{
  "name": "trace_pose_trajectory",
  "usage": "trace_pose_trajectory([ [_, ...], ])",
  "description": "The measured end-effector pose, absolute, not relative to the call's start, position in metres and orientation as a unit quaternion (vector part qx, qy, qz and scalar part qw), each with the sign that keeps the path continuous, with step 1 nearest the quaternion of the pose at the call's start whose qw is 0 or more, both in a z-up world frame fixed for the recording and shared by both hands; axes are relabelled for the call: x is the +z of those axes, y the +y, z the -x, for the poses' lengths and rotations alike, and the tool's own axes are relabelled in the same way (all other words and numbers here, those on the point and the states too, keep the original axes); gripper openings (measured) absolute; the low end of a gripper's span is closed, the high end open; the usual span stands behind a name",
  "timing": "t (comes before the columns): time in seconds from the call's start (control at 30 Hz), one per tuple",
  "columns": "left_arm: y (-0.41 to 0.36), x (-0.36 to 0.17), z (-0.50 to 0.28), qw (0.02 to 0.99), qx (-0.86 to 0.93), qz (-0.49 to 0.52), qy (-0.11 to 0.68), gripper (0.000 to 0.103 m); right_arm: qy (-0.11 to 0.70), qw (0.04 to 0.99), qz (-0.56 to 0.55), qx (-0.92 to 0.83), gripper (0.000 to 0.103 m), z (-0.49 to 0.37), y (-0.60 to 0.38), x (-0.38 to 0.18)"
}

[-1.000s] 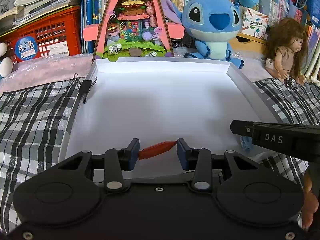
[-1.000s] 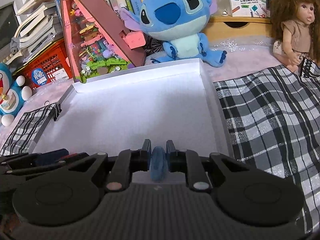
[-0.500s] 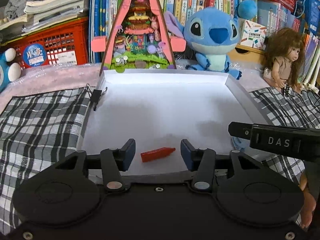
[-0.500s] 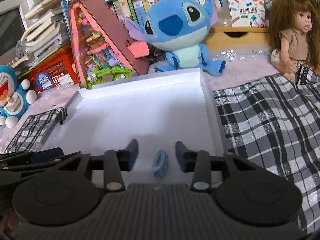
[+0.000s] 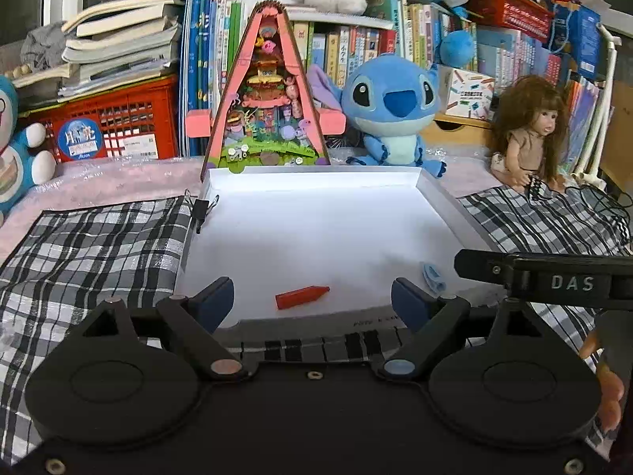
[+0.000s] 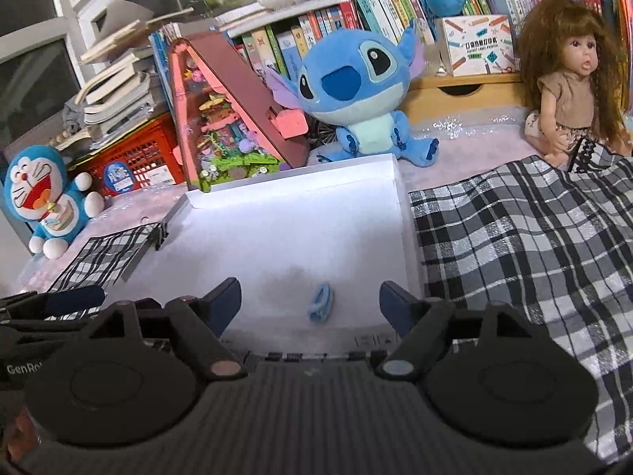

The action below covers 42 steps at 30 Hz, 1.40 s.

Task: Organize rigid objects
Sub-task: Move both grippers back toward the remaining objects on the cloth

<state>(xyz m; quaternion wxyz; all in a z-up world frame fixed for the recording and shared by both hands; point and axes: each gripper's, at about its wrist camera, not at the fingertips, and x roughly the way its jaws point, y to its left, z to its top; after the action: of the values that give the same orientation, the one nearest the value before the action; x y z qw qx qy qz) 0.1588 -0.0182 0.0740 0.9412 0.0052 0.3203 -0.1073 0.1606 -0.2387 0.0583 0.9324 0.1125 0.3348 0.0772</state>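
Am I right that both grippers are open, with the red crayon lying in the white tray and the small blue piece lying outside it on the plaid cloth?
Not quite: the small blue piece lies inside the white tray, near its right wall, as the right wrist view shows. The rest holds: the red crayon lies in the tray, and the left gripper and right gripper both have open jaws.

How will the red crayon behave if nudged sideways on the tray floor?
The crayon looks like a short round stick with a tapered tip, so it would probably roll, likely curving toward the tip. The white tray floor looks smooth, which may let it slide easily. It seems small, stiff and probably light; the open left gripper straddles it without touching.
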Motion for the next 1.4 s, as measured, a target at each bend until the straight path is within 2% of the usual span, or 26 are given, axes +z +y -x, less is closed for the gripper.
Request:
trace_pose_trajectory([
  [0.47,-0.006,0.069,-0.102,0.943,-0.128,0.003,0.307,0.09,0.289,0.949,-0.065,0.104,0.098,-0.099,-0.235,0.073],
  [1.0,0.008,0.05,-0.06,0.942,-0.132,0.02,0.308,0.091,0.267,0.956,-0.013,0.121,0.102,-0.054,-0.221,0.062],
  [1.4,0.016,0.042,-0.038,0.951,-0.113,-0.003,0.286,0.09,0.267,0.957,-0.019,0.112,0.103,-0.037,-0.227,0.052],
])
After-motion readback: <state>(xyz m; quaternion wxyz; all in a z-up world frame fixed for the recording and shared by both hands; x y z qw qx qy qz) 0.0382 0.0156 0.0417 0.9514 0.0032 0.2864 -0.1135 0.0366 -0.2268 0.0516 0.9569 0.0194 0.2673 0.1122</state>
